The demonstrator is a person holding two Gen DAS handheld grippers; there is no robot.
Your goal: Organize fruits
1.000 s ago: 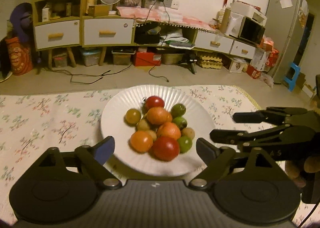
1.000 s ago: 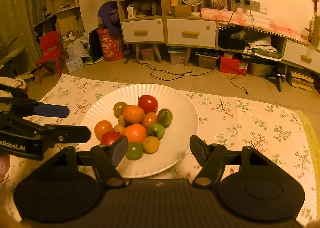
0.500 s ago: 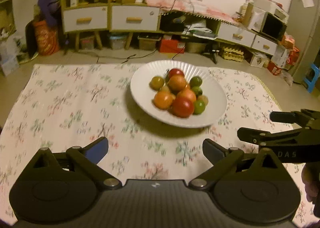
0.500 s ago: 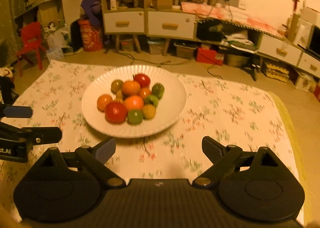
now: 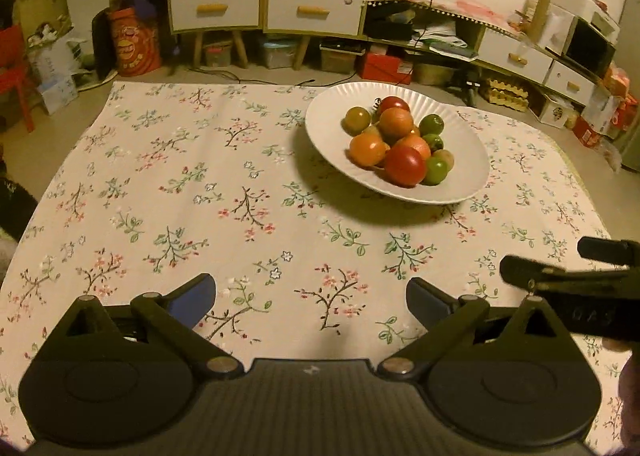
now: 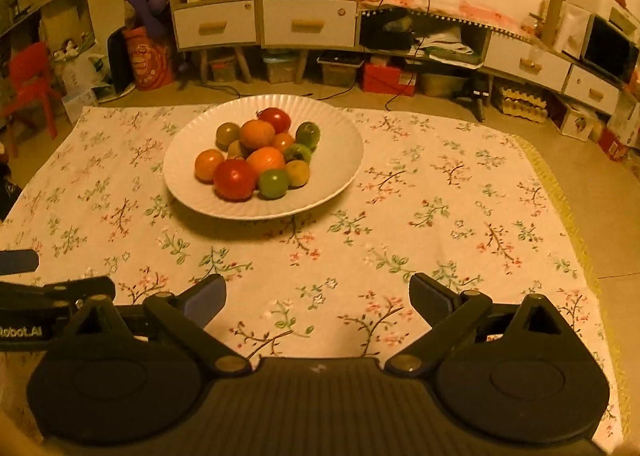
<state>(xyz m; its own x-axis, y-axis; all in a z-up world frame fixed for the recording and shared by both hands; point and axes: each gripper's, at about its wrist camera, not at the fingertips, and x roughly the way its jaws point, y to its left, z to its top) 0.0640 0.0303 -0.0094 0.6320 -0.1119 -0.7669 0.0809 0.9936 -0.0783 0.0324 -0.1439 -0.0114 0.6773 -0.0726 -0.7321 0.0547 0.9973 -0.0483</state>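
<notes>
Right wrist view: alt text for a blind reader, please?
A white plate heaped with red, orange and green fruits sits on a floral tablecloth. The open right gripper hangs empty nearer the camera; cluttered shelves behind.

Fruit-heaped white plate (image 6: 340,175) on floral cloth (image 6: 440,215)

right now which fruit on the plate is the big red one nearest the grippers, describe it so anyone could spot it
On the floral tablecloth sits a white ribbed plate of fruit. At the pile's near edge lies the large glossy red tomato, the biggest there, darker than the oranges around it.
</notes>
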